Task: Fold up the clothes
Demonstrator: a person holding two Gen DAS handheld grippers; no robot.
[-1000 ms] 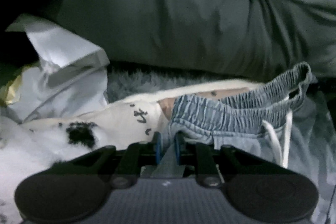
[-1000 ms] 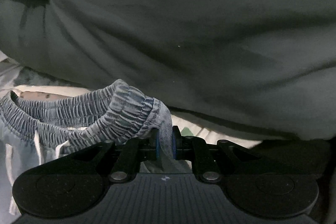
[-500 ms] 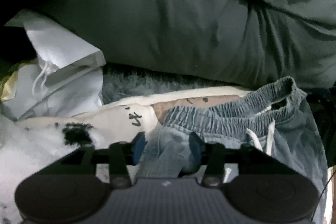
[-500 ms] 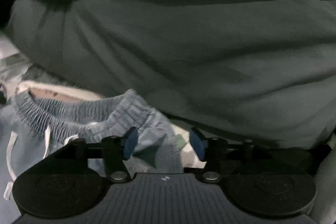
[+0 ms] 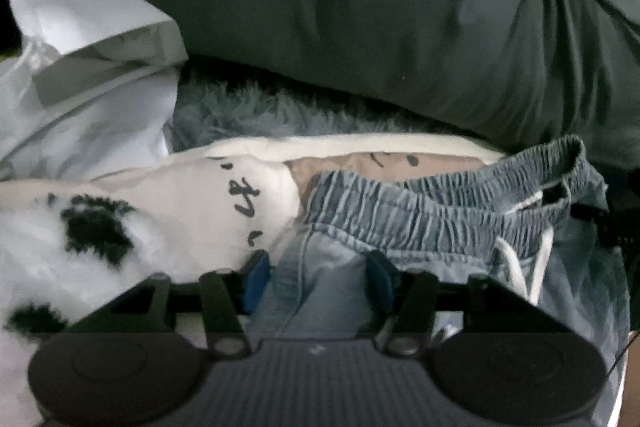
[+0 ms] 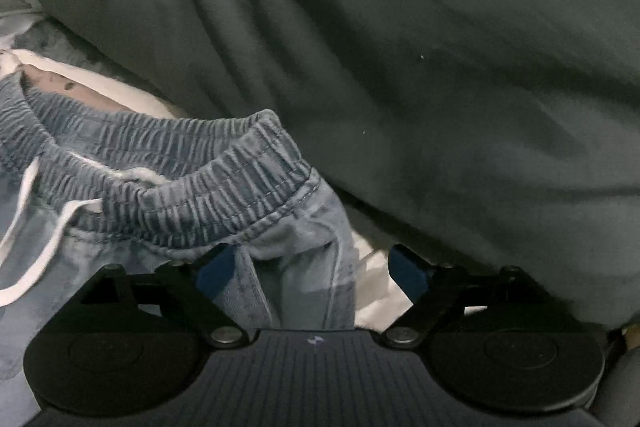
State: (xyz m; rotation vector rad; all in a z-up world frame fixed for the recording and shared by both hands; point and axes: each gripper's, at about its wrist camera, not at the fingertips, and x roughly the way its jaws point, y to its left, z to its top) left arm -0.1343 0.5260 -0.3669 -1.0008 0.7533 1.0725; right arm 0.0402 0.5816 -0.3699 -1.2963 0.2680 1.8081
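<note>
Light blue denim shorts (image 5: 432, 223) with a gathered elastic waistband and a white drawstring (image 5: 516, 267) lie in front of both grippers. My left gripper (image 5: 318, 281) is open, its blue pads (image 5: 256, 279) standing either side of the denim just below the waistband's left end. In the right wrist view the same shorts (image 6: 192, 187) fill the lower left, and my right gripper (image 6: 310, 273) is open wide over the fabric below the waistband's right end. Neither gripper pinches the cloth.
A big dark green pillow or duvet (image 5: 360, 19) (image 6: 400, 47) rises right behind the shorts. A cream garment with black lettering (image 5: 224, 203) lies under them, beside a white fluffy fabric with black spots (image 5: 80, 239), a white bag (image 5: 80, 39) and grey-blue fur (image 5: 256, 115).
A second ago both grippers were shut on the waistband ends, holding it taut. Both have opened since, the right widest, and the shorts have settled onto the pile.
</note>
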